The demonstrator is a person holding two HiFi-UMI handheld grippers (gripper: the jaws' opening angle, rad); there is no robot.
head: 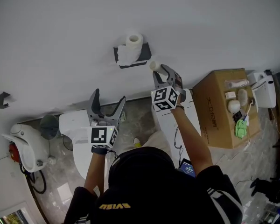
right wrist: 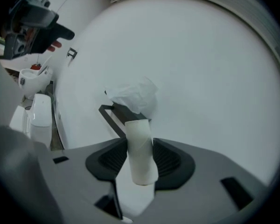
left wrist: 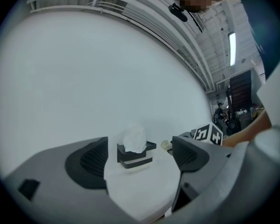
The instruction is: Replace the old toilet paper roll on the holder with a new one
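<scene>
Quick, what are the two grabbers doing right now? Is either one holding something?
Left gripper: open, holding nothing.
Right gripper: closed on the empty roll tube.

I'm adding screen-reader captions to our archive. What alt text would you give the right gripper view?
The right gripper clamps a bare cardboard tube between its jaws. Behind it, a black holder on the white wall carries bunched white tissue paper. A toilet shows at far left.
</scene>
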